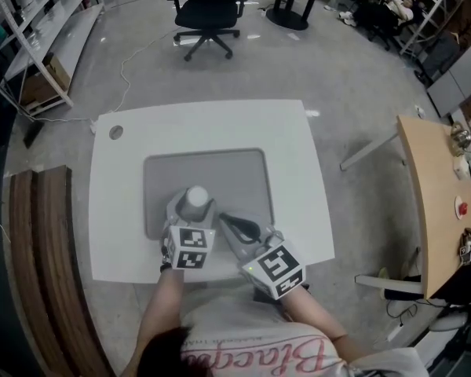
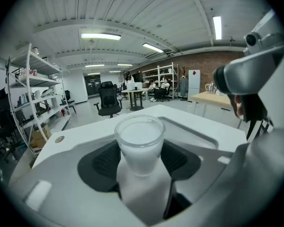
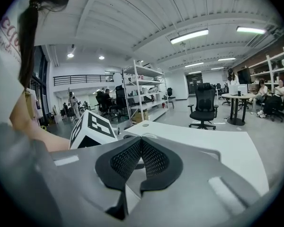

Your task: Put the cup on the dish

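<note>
**Head view.** In the lower centre of the frame, the left gripper (image 1: 193,207) held the cup (image 1: 196,197) upright at the near edge of the grey tray (image 1: 228,171) on the white table (image 1: 290,140). The right gripper (image 1: 234,225) lay just beside it.

**Left gripper view.** The jaws were clamped against the sides of the cup (image 2: 140,138) below its rim; the head view hid this contact.

**Right gripper view.** The pads (image 3: 125,160) met with nothing between them. The left gripper's marker cube (image 3: 91,129) showed at left.
</note>
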`<state>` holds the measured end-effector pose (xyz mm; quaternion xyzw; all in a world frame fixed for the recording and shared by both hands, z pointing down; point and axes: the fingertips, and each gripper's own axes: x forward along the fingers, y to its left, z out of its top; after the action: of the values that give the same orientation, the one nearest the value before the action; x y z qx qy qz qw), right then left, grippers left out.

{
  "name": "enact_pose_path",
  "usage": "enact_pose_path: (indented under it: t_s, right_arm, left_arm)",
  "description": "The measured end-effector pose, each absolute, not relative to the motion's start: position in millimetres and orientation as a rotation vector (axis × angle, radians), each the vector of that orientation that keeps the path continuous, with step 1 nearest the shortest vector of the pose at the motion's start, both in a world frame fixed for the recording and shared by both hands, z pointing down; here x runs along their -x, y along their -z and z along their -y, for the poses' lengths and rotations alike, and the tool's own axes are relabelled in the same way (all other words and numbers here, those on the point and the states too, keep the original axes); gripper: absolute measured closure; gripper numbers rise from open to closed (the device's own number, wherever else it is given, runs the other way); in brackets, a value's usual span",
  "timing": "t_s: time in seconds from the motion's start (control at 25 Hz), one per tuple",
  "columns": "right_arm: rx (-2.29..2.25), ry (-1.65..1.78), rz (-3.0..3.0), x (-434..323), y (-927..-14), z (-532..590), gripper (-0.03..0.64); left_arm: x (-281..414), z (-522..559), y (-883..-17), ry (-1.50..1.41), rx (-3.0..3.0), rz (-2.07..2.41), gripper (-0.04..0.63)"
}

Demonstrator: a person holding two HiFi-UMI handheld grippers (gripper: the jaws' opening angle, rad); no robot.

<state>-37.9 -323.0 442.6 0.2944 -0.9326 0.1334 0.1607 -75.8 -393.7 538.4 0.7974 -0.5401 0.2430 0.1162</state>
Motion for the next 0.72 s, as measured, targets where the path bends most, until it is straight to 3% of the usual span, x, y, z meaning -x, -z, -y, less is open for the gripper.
enact_pose_path:
  t_s: [0.72]
  right_arm:
    - [-0.899, -0.397, 2.624, 34, -446, 346, 0.630]
  left_arm:
    - [73, 415, -579, -0.780, -2.302, 1.500, 0.334]
